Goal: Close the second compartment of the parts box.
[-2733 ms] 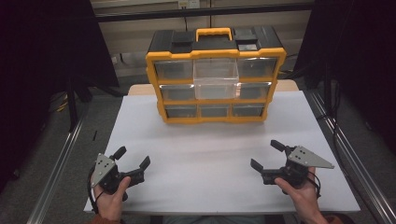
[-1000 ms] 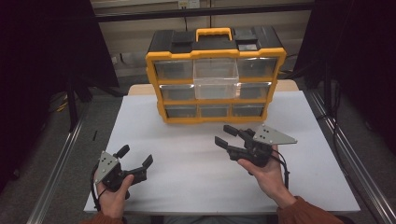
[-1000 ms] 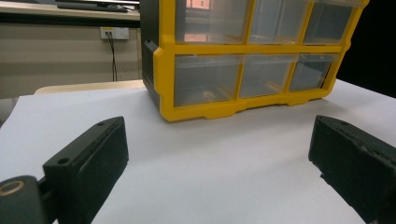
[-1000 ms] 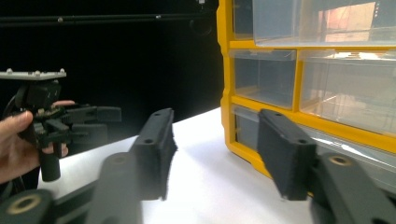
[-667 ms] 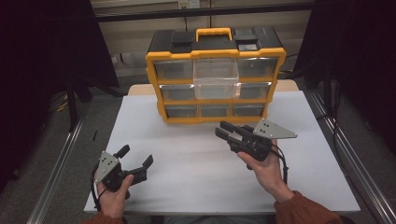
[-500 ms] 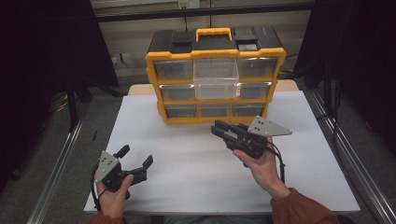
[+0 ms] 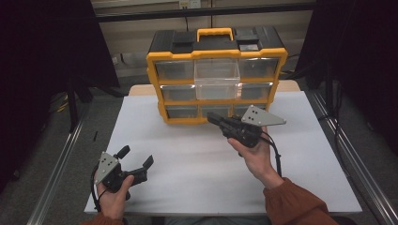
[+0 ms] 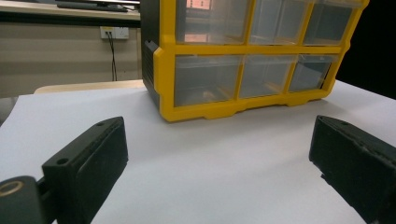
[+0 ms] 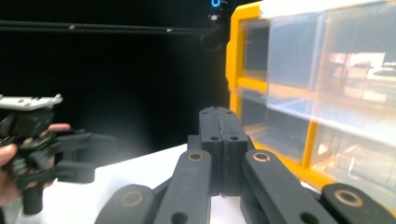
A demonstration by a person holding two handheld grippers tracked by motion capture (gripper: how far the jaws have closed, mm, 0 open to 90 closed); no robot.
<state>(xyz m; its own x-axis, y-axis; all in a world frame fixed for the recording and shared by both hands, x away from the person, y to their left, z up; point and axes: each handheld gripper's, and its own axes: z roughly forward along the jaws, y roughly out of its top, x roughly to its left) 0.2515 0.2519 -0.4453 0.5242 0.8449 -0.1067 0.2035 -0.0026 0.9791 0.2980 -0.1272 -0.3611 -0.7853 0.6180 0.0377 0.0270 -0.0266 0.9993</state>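
A yellow and black drawer cabinet (image 7: pixel 216 79) stands at the back of the white table (image 7: pixel 187 173); its clear upper middle drawer (image 7: pixel 217 77) juts out a little. My right gripper (image 7: pixel 212 117) hovers just before the cabinet's bottom row, pointing left. Its jaws have just been closing and now meet with nothing between them, as the right gripper view confirms (image 9: pixel 219 114), with the cabinet (image 9: pixel 327 93) close on the right. My left gripper (image 7: pixel 137 157) rests low near the front left corner, open and empty. In the left gripper view (image 8: pixel 219 154) its jaws frame bare table, the cabinet (image 8: pixel 243 56) beyond.
Metal rails (image 7: pixel 61 159) run along both sides of the table. Dark curtains hang left and right. A cable (image 7: pixel 274 154) trails from the right gripper over the hand. The left hand and its gripper (image 9: pixel 42 140) appear far off in the right gripper view.
The right gripper has moved left and toward the cabinet, rising a little, and its jaws have come together. The left gripper has kept still.
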